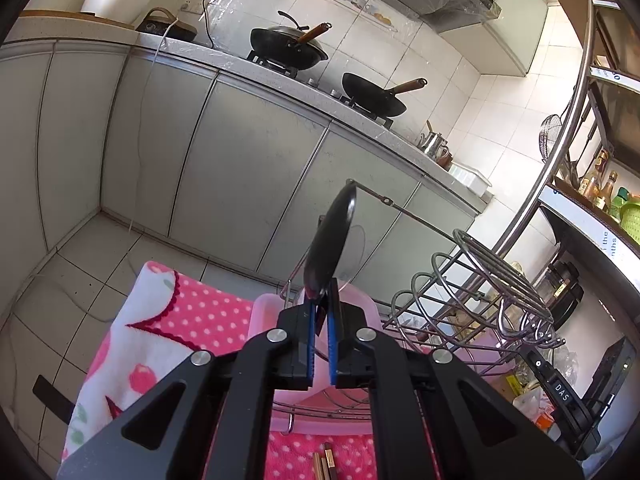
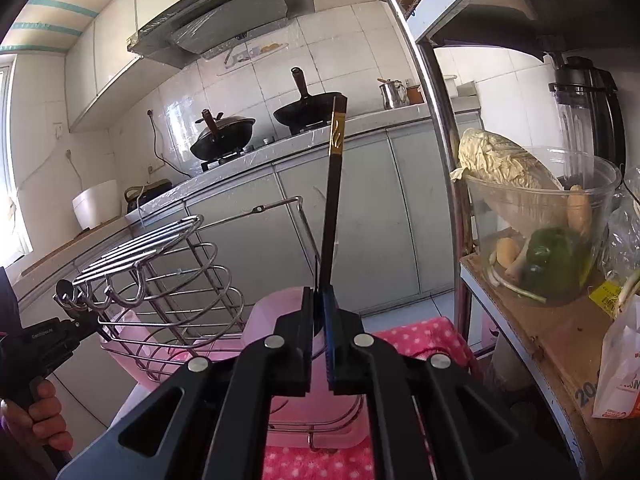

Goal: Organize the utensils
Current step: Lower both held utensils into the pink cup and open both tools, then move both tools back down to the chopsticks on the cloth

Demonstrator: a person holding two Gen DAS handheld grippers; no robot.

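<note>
**Both tools loaded up over the pink drainer**

Closest to the lens in the left wrist view is the left tool (image 1: 320, 330), pinched together on the bottom end of a black spoon (image 1: 331, 236), whose glossy bowl stands up and leans toward the upper right of the frame, well above the pink drainer tub (image 1: 262, 312). Same deal on the other side: the right tool (image 2: 319, 320) is clamped on a black chopstick (image 2: 333, 196) with a gold band near its top. Its long axis runs nearly upright, tipped a bit right, blunt end up.

Under everything is a pink polka-dot towel (image 1: 200, 316) spread on the table, and two more chopstick ends (image 1: 324, 464) lie on it at the bottom edge of the left view. A steel wire rack (image 2: 168, 264) with a round coiled utensil holder sits in the pink tub, just left of centre in the right view.

Room-wise: white tiled wall, grey cabinet doors, pale floor tiles. Two black woks (image 1: 372, 94) sit on the stove in the upper middle, under a range hood (image 2: 224, 20). On a wooden shelf at the right of the right view, a clear bowl (image 2: 540, 220) holds cabbage, a green pepper and what looks like a carrot.
</note>
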